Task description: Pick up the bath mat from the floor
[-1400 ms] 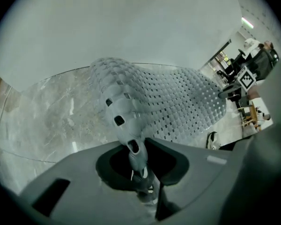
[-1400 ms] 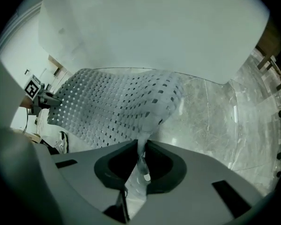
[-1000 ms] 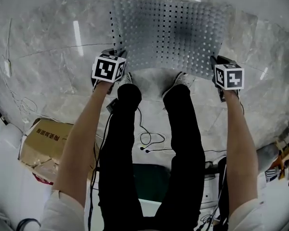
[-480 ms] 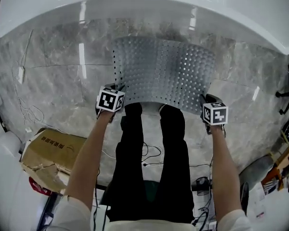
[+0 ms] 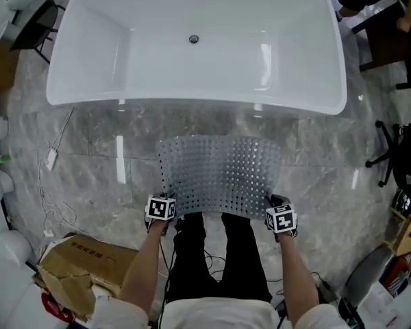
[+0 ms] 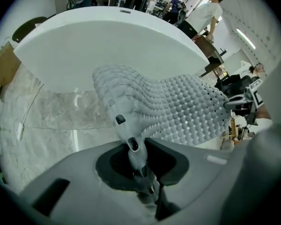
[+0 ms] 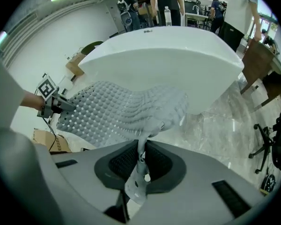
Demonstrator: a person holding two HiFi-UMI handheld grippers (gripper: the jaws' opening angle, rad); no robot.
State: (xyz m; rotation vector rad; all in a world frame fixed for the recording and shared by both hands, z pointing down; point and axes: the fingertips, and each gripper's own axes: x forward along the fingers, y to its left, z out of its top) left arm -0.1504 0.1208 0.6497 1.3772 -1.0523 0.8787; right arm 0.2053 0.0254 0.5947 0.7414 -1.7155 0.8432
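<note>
Head view, bath mat (image 5: pixel 222 175) pinched in jaws of left gripper (image 5: pixel 166 201), right gripper (image 5: pixel 274 204) (near corners), bathtub (image 5: pixel 198 91) just beyond

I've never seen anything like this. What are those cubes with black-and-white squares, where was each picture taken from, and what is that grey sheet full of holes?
No robot: a person holds two two-jaw grippers; the cubes belong to them. One picture comes from a camera on the person's head, looking down; the other two from cameras on the grippers. The left gripper and right gripper each pinch a near corner of the bath mat, held up above the floor before a white bathtub.
</note>
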